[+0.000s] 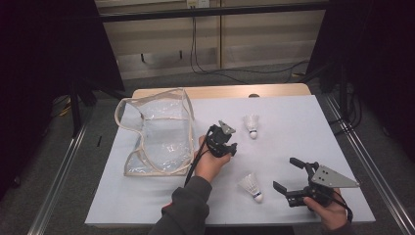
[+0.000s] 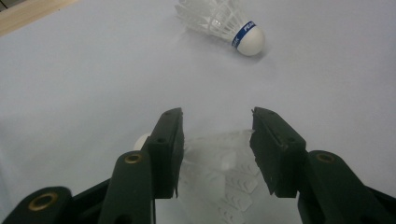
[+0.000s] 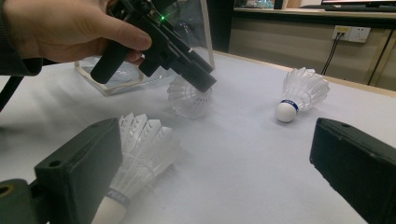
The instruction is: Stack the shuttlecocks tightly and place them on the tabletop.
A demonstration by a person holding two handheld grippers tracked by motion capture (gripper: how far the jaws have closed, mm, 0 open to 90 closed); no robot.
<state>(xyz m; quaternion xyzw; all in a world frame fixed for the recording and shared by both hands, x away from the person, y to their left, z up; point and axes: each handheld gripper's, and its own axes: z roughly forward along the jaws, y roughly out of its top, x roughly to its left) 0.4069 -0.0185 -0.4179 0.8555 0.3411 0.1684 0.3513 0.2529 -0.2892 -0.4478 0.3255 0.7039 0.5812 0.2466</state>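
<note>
Three white shuttlecocks lie on the white table top. My left gripper points down at the middle of the table, its jaws closed around the feather skirt of one shuttlecock, which rests on the surface. A second shuttlecock with a blue band lies farther back. The third shuttlecock lies at the front, against the left jaw of my right gripper. That gripper stands open at the front right with nothing between its pads.
A clear plastic bag with cream trim lies open on the table's left half, just beside my left hand. The table's wooden back edge shows beyond the white top. Metal rails run along both sides of the table.
</note>
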